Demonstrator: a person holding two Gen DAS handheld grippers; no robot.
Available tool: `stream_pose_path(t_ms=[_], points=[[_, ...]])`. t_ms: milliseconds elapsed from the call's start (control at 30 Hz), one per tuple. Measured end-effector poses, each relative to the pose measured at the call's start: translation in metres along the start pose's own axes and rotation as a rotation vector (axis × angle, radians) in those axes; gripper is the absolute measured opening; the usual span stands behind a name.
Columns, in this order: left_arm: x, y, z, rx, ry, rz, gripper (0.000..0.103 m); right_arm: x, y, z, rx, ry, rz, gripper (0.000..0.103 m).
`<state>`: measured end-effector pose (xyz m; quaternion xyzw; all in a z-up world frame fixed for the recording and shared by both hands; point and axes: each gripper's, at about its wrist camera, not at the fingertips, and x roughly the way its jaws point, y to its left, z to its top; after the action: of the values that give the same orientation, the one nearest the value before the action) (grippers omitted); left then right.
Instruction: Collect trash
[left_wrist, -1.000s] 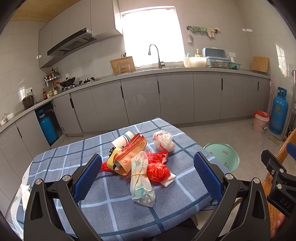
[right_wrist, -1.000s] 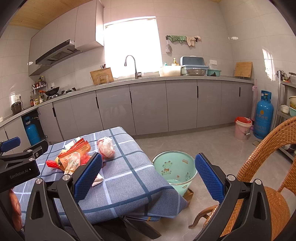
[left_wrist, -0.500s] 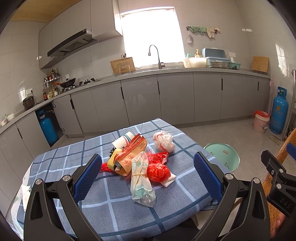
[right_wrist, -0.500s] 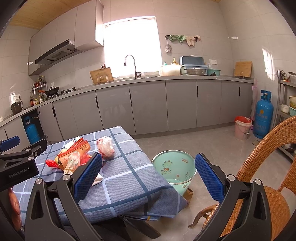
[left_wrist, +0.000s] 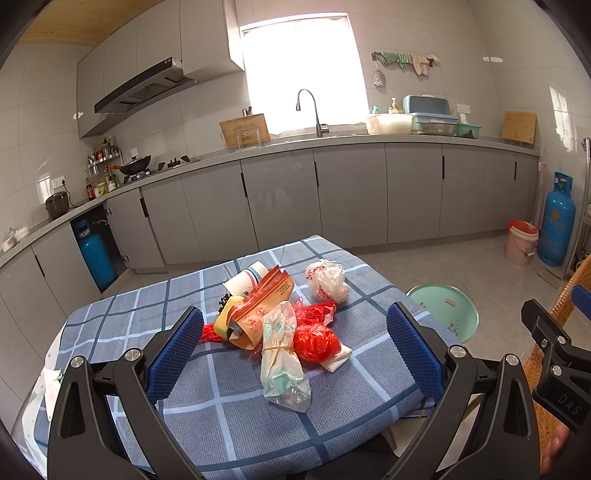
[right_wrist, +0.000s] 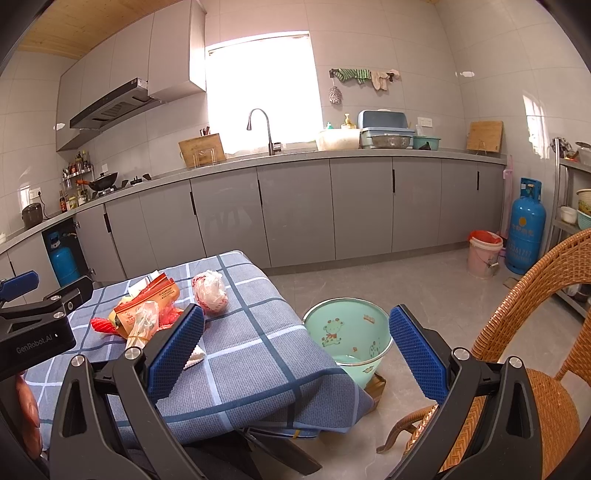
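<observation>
A pile of trash lies on the blue checked tablecloth (left_wrist: 236, 417): an orange snack bag (left_wrist: 264, 308), a clear tied plastic bag (left_wrist: 282, 363), a red crumpled bag (left_wrist: 316, 341), a white-and-red crumpled bag (left_wrist: 327, 280), a paper cup (left_wrist: 243, 278) and a white tissue (left_wrist: 338, 360). A green bucket (right_wrist: 347, 336) stands on the floor beside the table's right edge. My left gripper (left_wrist: 295, 358) is open and empty, held above the near side of the pile. My right gripper (right_wrist: 295, 354) is open and empty, over the table's right corner next to the bucket.
A wicker chair (right_wrist: 535, 354) stands at the right. Grey kitchen cabinets (right_wrist: 295, 210) run along the back wall. A blue gas cylinder (right_wrist: 526, 225) and a pink bucket (right_wrist: 484, 253) stand at the far right. The other gripper's body (right_wrist: 40, 325) shows at the left.
</observation>
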<state>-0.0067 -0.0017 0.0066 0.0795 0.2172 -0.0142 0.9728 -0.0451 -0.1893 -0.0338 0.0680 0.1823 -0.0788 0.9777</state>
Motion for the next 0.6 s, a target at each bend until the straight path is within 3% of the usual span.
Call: stream_pose_path(t_ms=[600], points=[[-0.0009, 0.0001, 0.0000, 0.000, -0.002, 0.001, 0.098, 0.0000, -0.0007, 0.0012, 0.001, 0.002, 0.001, 0.098]])
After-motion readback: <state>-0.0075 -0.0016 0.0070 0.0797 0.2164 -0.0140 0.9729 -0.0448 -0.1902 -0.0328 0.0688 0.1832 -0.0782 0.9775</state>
